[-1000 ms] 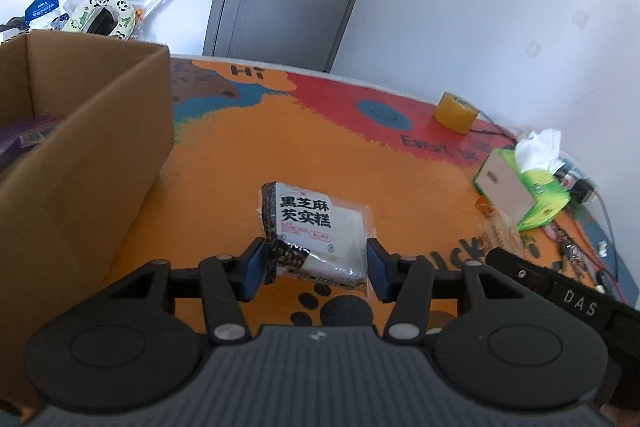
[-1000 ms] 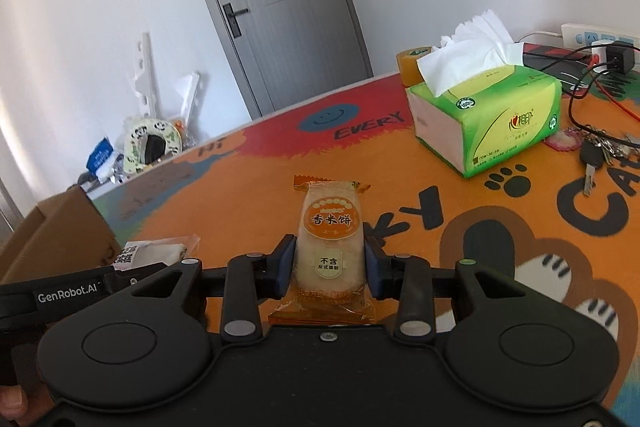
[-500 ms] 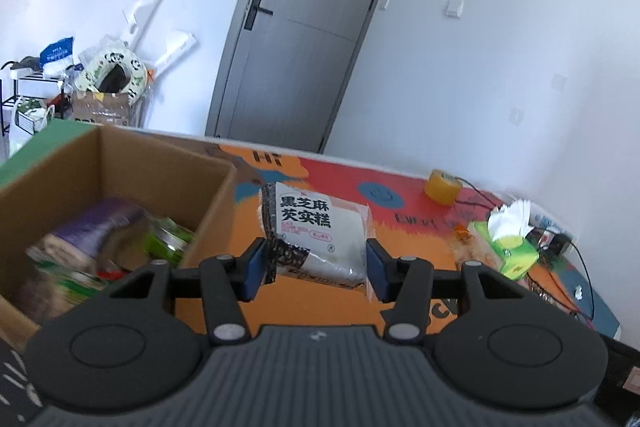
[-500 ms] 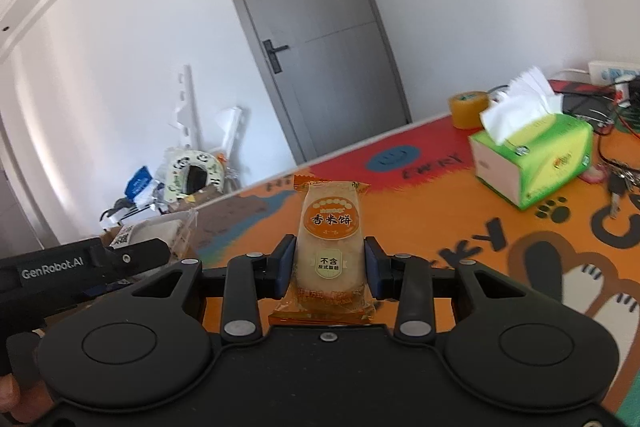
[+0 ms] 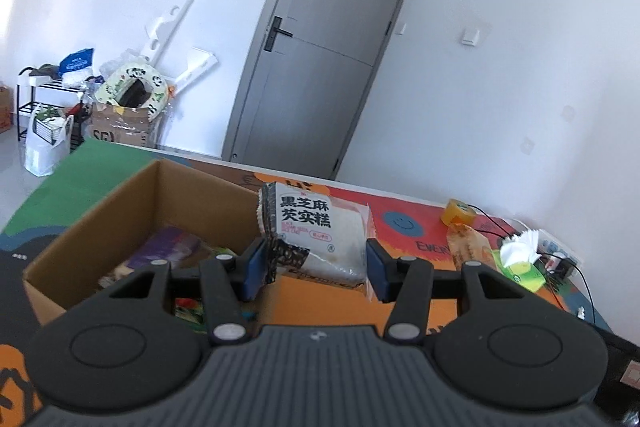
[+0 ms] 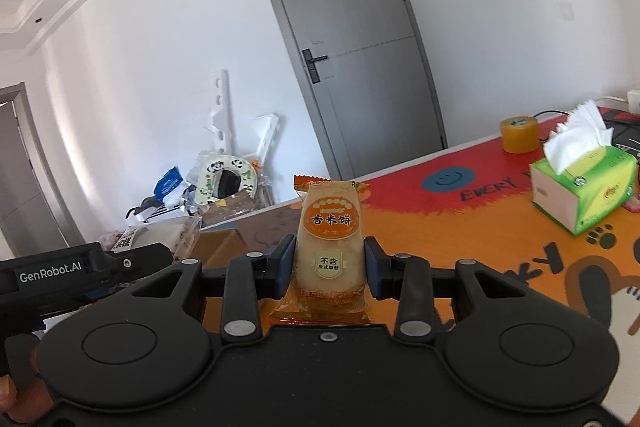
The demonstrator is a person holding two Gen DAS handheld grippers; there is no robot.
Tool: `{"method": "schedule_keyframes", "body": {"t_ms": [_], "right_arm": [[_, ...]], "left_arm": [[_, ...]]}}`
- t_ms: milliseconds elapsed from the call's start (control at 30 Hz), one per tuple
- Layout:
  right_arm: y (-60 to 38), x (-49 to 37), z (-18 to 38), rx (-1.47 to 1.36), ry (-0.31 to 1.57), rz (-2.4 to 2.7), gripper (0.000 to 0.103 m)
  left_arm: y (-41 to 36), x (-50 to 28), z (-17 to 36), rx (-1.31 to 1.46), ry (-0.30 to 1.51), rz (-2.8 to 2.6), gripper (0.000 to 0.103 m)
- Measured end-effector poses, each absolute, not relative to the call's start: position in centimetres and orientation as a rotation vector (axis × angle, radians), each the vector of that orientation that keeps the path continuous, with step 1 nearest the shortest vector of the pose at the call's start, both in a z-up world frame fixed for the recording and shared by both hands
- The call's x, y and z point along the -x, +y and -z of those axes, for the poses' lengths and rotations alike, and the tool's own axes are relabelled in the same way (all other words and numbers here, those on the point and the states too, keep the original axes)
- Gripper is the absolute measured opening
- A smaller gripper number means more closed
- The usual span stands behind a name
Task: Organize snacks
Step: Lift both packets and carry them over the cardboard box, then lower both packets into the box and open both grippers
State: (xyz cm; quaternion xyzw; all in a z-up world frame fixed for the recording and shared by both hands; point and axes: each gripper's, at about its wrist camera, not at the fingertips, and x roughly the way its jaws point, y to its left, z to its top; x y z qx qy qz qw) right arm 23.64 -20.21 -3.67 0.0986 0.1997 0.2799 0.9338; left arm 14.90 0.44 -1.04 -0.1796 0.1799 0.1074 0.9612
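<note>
Box (image 5: 120, 211) lies ahead-left below my left tool (image 5: 316, 269), which clamps the sesame cake (image 5: 316, 231); my right tool (image 6: 326, 269), farther off, grips the rice cracker (image 6: 330, 239) upright.

Matt brown cardboard box (image 5: 132, 215); glossy plastic wrappers on white snack pack (image 5: 320, 235) and orange rice cake (image 6: 330, 247); matt black plastic left gripper (image 5: 316, 267), right gripper (image 6: 330, 267).
</note>
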Motion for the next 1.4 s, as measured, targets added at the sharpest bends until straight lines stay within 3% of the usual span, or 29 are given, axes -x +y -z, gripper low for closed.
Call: {"method": "schedule_keyframes", "body": {"t_ms": [1100,1400], "right_arm": [[-10.1,-24.0,3.0,-0.087,0.421,-0.703,0.037],[-7.8,-23.6,2.6,-0.050,0.429,-0.728,0.037]], "left_arm": [[10.0,-13.8,2.8,0.457,0.385,-0.329,0.052],[11.0,-13.3,2.7,0.469,0.368,-0.275,0.058]]}}
